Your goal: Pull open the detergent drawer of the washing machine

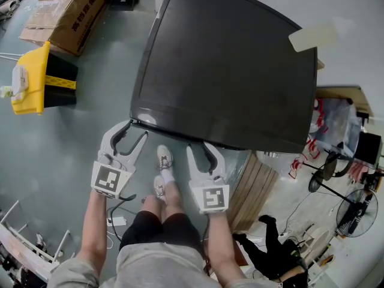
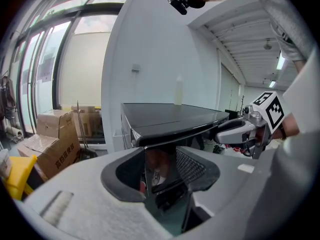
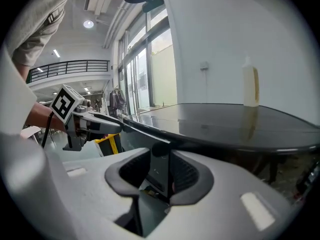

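The washing machine's dark glossy top (image 1: pixel 228 65) fills the middle of the head view; its front face, where a drawer would sit, is hidden under the near edge. My left gripper (image 1: pixel 129 138) sits at the top's near left corner, jaws apart. My right gripper (image 1: pixel 201 155) points at the near edge further right, its jaws standing closer together. In the left gripper view the left gripper (image 2: pixel 160 164) shows only the dark machine front in its gap. In the right gripper view, the right gripper (image 3: pixel 160 171) frames a dark front panel. I cannot tell whether either one's pads touch it.
A pale bottle (image 1: pixel 312 36) stands on the top's far right corner. A yellow bin (image 1: pixel 33 80) and cardboard boxes (image 1: pixel 72 5) are on the floor at left. My white shoes (image 1: pixel 163 158) stand between the grippers. A wooden panel (image 1: pixel 252 188) and a fan (image 1: pixel 357 212) are at right.
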Demonstrator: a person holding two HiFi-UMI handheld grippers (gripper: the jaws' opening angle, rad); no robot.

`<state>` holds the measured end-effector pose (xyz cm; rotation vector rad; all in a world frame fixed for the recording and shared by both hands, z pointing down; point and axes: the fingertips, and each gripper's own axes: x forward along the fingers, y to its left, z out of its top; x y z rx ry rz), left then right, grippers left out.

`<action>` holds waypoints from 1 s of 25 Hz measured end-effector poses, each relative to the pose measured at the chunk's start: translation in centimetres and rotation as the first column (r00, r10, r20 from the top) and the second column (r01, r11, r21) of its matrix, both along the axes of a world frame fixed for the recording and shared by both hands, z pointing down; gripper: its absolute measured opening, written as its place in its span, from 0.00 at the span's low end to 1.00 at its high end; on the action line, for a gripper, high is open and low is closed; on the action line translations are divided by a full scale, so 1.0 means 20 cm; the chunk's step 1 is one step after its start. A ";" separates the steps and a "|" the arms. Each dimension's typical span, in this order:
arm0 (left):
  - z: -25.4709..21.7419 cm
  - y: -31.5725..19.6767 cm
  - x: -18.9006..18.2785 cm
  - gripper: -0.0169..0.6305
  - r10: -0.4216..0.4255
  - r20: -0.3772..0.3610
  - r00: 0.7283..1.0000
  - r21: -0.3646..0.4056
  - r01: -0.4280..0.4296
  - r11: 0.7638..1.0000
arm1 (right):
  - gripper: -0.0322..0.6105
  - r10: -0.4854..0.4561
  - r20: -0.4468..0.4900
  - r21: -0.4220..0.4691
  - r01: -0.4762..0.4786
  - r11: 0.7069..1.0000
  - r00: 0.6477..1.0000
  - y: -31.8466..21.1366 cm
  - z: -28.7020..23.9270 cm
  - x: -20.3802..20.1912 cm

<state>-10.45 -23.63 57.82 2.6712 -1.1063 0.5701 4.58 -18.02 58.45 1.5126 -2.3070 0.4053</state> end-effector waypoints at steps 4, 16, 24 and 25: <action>0.01 0.00 0.00 0.34 -0.008 -0.002 1.000 0.007 0.008 1.000 | 0.24 0.020 -0.003 0.002 -0.020 1.000 1.000 0.00 0.01 0.01; 0.01 0.05 -0.02 0.34 -0.012 0.011 1.000 0.003 0.012 1.000 | 0.23 0.021 -0.002 0.005 -0.021 1.000 1.000 0.05 0.01 -0.01; 0.00 0.14 -0.03 0.34 -0.023 0.011 1.000 -0.005 0.023 1.000 | 0.23 0.022 0.001 -0.003 -0.022 1.000 1.000 0.14 0.00 -0.03; 0.00 0.15 -0.03 0.34 -0.019 0.017 1.000 -0.007 0.019 1.000 | 0.23 0.025 0.006 -0.008 -0.025 1.000 1.000 0.15 0.01 -0.03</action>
